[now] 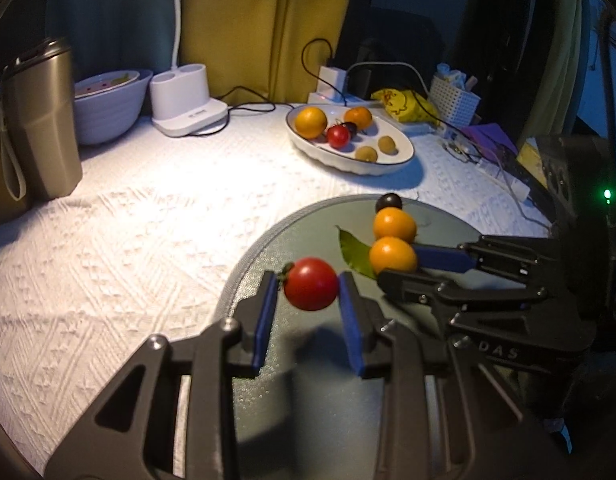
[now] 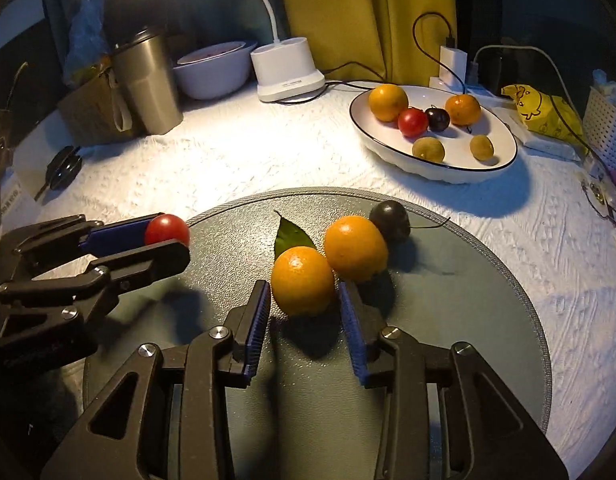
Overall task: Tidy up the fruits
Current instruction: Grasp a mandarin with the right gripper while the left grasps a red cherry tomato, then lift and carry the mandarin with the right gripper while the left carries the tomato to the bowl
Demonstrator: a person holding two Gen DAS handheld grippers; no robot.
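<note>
The surface [image 2: 212,152], covered in a white textured cloth, carries everything, and the round grey mat [image 2: 467,280] lying on it serves as landmark. Beyond the mat's far right edge sits the white oval dish with a dark rim [image 2: 459,170], holding two oranges, a red tomato, a dark plum and two small brownish-green fruits. Well beyond the mat to the far left stands a tall metal tumbler [image 2: 148,84].

Over the mat's left edge, the left tool [image 1: 311,285] pinches a red cherry tomato [image 1: 311,284] between its blue pads, lifted clear of the mat. Near the mat's middle, the right tool [image 2: 304,292] has its pads either side of the nearer orange [image 2: 302,280], close against it; whether they press I cannot tell. Touching it behind lies a second orange [image 2: 355,248], then a dark plum [image 2: 389,220]; a green leaf [image 2: 290,236] lies beside them.
</note>
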